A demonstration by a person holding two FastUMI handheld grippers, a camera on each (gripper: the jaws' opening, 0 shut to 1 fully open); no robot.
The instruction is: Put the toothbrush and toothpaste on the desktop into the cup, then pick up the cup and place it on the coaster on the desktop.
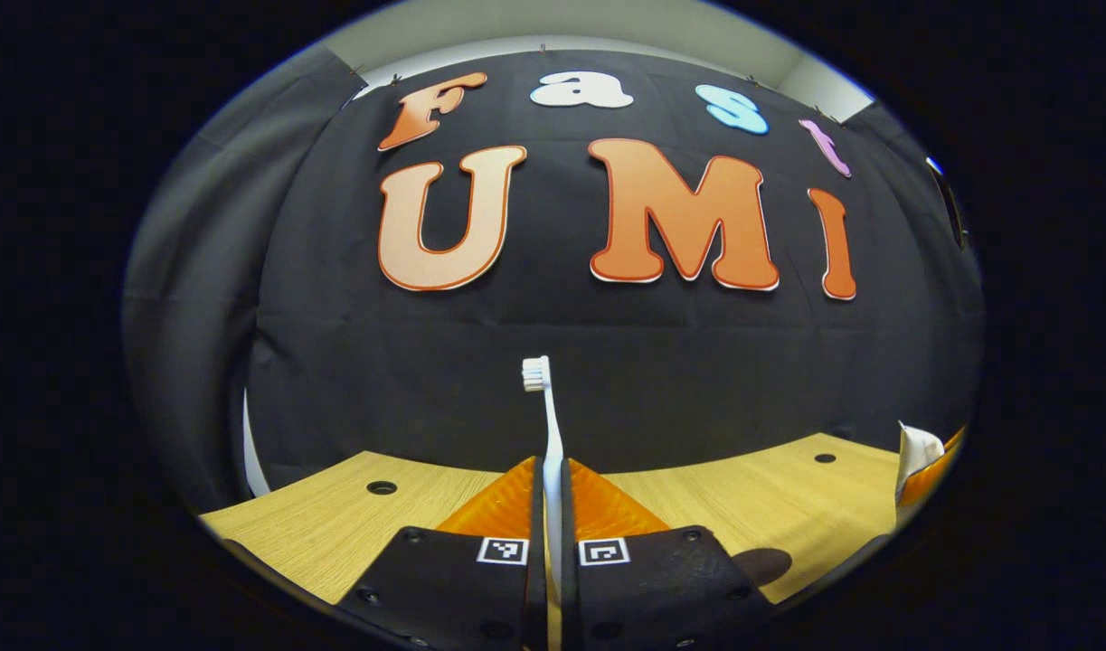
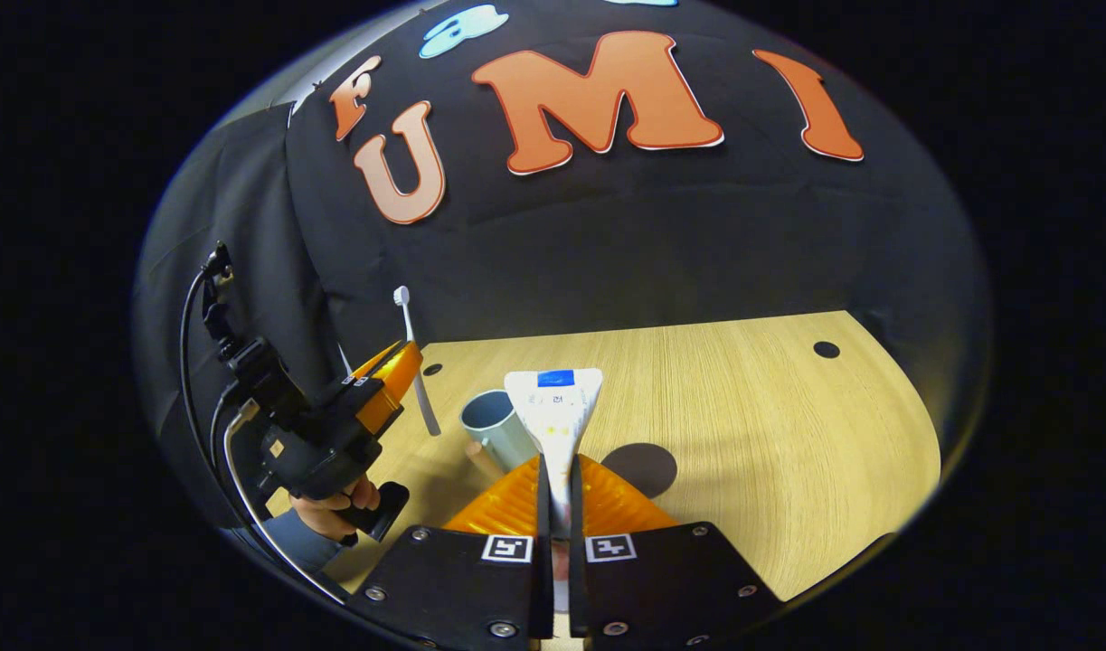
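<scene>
While above the desk: my left gripper clamps the toothbrush;
Right gripper: pinching the toothpaste;
Cup: beside it

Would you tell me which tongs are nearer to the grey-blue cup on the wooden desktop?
Right. The right tongs, gripping the white toothpaste tube, sit just beside the grey-blue cup; the left tongs, holding the white toothbrush, are farther away.

Both views low over the shared desktop, seemingly wallward.

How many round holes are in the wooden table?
2 visible: one hole at the desktop's far right, one hole far left beside the toothbrush. Others may be hidden.
</scene>
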